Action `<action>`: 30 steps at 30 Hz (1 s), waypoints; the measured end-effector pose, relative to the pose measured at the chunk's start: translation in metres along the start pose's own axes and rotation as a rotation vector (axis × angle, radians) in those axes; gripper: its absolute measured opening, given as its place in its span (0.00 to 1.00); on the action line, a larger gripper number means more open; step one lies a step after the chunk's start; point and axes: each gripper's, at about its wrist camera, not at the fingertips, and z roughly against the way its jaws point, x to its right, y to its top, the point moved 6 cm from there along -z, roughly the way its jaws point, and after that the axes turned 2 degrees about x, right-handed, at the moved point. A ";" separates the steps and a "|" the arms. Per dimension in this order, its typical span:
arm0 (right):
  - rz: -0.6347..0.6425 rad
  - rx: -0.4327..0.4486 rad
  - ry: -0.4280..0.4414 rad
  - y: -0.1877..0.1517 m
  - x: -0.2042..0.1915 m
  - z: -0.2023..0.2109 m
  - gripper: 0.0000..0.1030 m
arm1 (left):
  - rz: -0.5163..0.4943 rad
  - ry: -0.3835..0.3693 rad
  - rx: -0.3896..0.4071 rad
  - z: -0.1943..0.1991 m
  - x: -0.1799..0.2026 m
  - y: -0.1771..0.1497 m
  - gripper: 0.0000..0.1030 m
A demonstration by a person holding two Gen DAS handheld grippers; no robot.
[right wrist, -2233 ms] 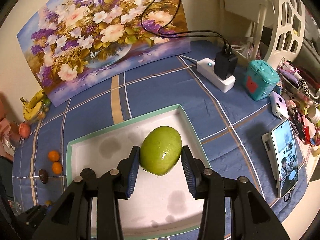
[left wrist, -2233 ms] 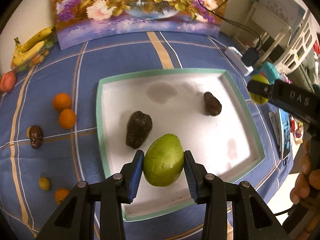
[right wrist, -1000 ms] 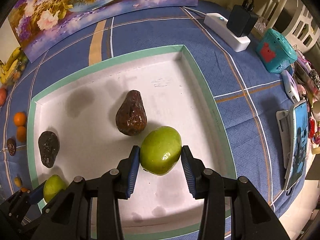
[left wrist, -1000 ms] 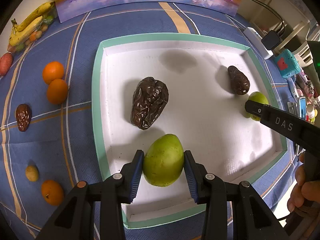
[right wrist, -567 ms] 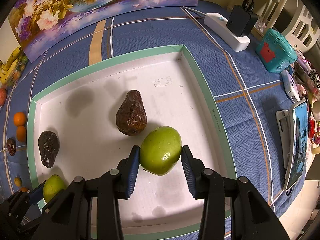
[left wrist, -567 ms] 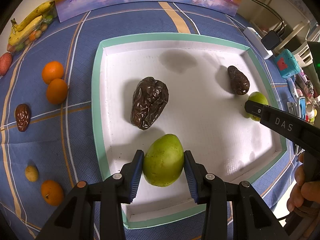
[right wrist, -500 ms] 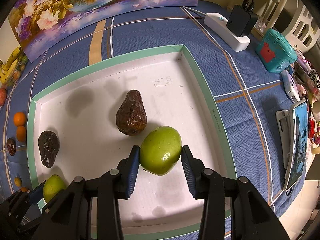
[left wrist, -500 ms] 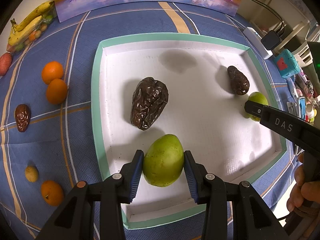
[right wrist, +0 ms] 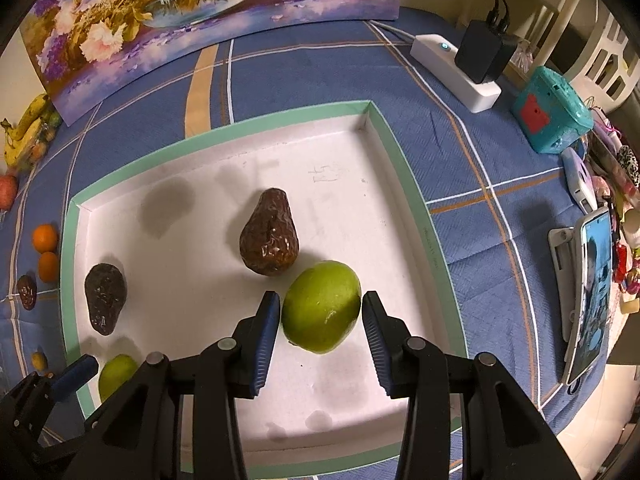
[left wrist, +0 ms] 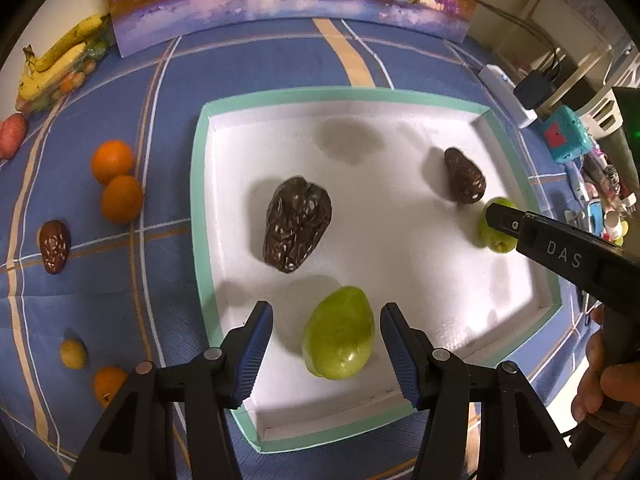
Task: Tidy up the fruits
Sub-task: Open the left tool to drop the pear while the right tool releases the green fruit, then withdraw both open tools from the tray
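Note:
A white tray with a green rim [left wrist: 200,208] [right wrist: 404,168] lies on the blue tablecloth. My left gripper [left wrist: 326,352] is open, and a green mango [left wrist: 339,333] lies in the tray between its spread fingers. My right gripper [right wrist: 320,326] is slightly open around a second green mango [right wrist: 322,306], which rests in the tray; that mango also shows in the left wrist view [left wrist: 496,228]. Two dark brown avocados [left wrist: 297,224] [left wrist: 464,181] lie in the tray.
Left of the tray lie two oranges [left wrist: 116,184], a dark avocado [left wrist: 54,246], a small yellow fruit [left wrist: 73,354] and another orange [left wrist: 108,384]. Bananas [left wrist: 60,60] lie far left. A flower painting [right wrist: 200,12], power strip [right wrist: 456,68], teal box [right wrist: 552,110] and phone [right wrist: 592,292] stand around.
Both grippers have opened. The left one has let go of its mango, which now lies in the tray. The right fingers have parted a little from theirs.

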 end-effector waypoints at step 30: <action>0.002 0.074 -0.032 0.011 0.001 0.022 0.81 | 0.197 0.172 0.110 0.030 -0.067 0.013 1.00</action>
